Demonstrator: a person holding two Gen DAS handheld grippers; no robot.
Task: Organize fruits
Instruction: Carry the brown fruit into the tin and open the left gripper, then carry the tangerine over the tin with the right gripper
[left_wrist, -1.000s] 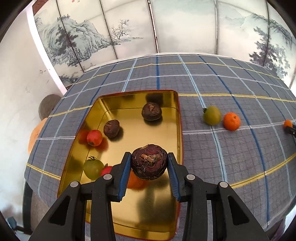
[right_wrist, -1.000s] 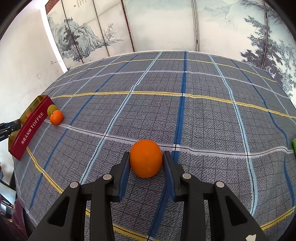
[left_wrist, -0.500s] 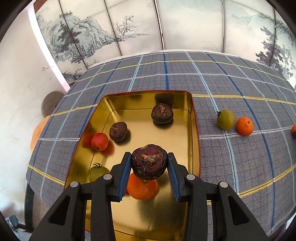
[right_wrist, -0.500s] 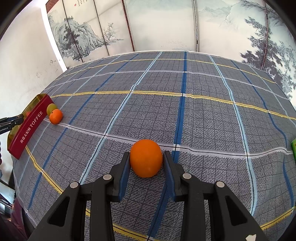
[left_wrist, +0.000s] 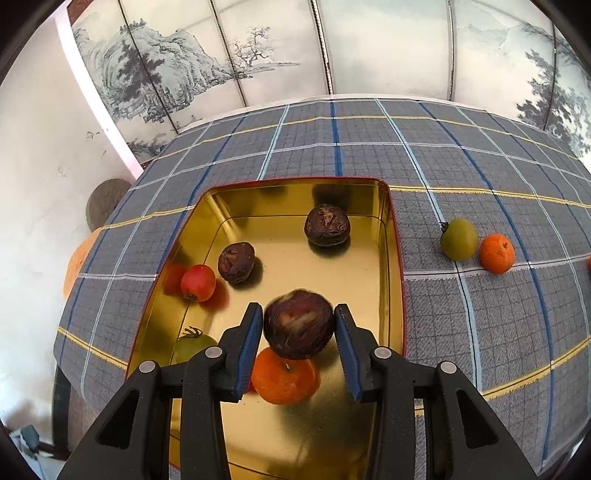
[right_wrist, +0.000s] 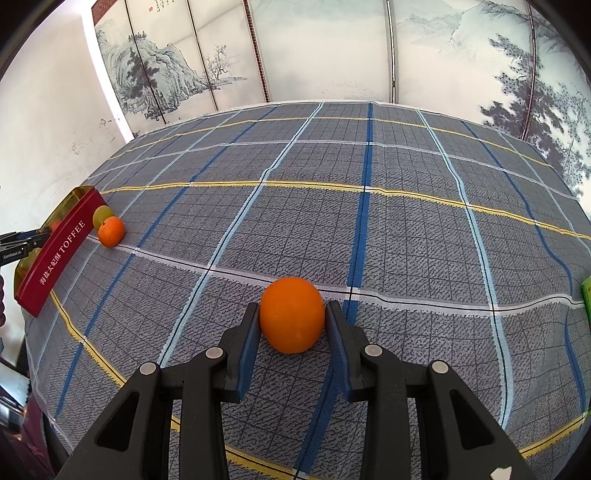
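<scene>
My left gripper (left_wrist: 298, 334) hangs over the gold tin tray (left_wrist: 384, 229) with its jaws parted; a dark purple passion fruit (left_wrist: 298, 328), blurred, sits between them with small gaps on both sides. In the tray lie two more dark passion fruits (left_wrist: 327, 225) (left_wrist: 236, 262), a red tomato (left_wrist: 198, 283), a green tomato (left_wrist: 192, 343) and an orange (left_wrist: 283, 376). My right gripper (right_wrist: 291, 325) is shut on an orange (right_wrist: 291, 314) just above the plaid tablecloth (right_wrist: 406, 221).
On the cloth right of the tray lie a green tomato (left_wrist: 458, 239) and a small orange (left_wrist: 496, 253); both show in the right wrist view (right_wrist: 102, 216) (right_wrist: 110, 231) beside the tray's red TOFFEE wall (right_wrist: 61, 254). A green object (right_wrist: 586, 299) sits at the right edge.
My left gripper's jaws have opened a little and the passion fruit has come loose, rotating and blurred. The left gripper moved further left over the tray. The right gripper has not moved.
</scene>
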